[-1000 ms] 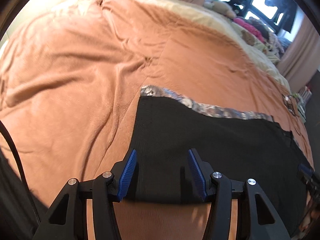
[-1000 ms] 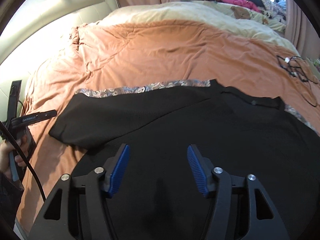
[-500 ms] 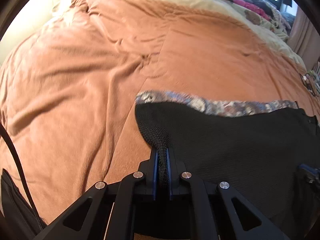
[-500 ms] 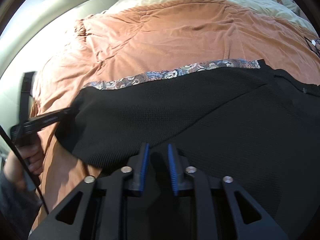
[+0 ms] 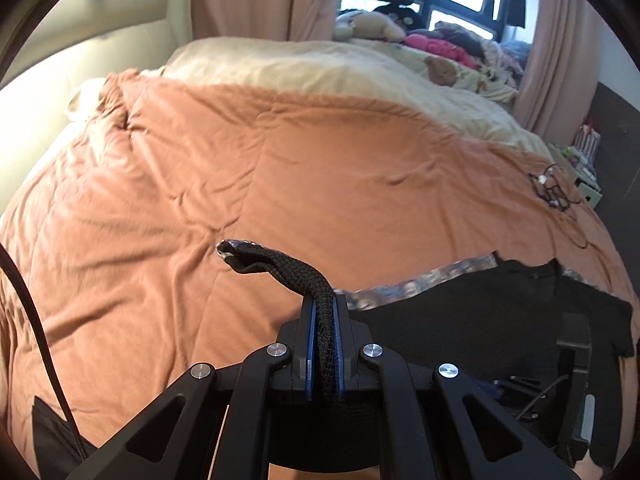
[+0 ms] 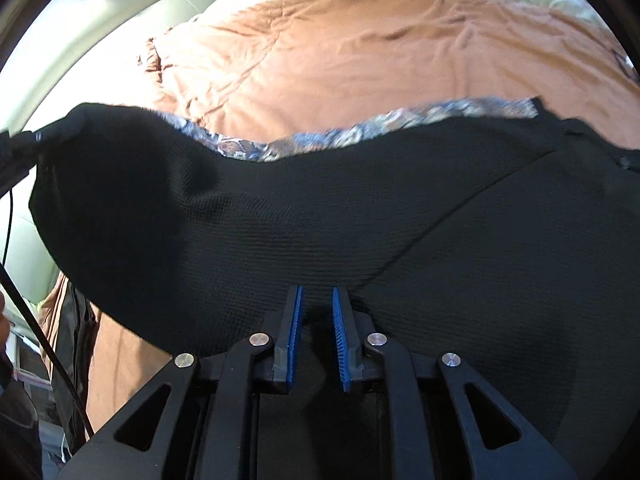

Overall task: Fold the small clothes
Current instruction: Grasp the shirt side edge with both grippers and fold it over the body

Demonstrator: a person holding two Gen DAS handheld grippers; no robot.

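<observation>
The step in hand is the first fold of the black garment [image 6: 360, 216], which lies spread on the orange bedspread [image 5: 320, 168] near the front edge of the bed, with a patterned band [image 6: 360, 128] along its far side; the left gripper [image 5: 324, 344] is clamped on a bunched corner of the cloth and holds it lifted off the bedspread, so the knit stands up between the blue pads [image 5: 308, 344] like a short rope; in the right wrist view the same corner hangs raised at the left, and the fabric sags from it toward the middle.

The right gripper [image 6: 318, 336] has its jaws narrow and just been opening again; dark cloth lies between and under them, but I cannot tell for sure if the pads press on it, it seems they stand a little apart from the fabric.

The next move, as I judge it, calls for carrying the lifted corner across toward the right side of the garment and laying it flat, while the right gripper keeps the near edge from sliding; the grip is on a thin bunch, so it may slip.

Around: a cream blanket [image 5: 340, 76] and soft toys [image 5: 368, 26] at the far edge by the window, and a tangled cable [image 5: 552, 190] near the right edge of the bed, well apart from the garment; nothing stands in the path of the fold.
</observation>
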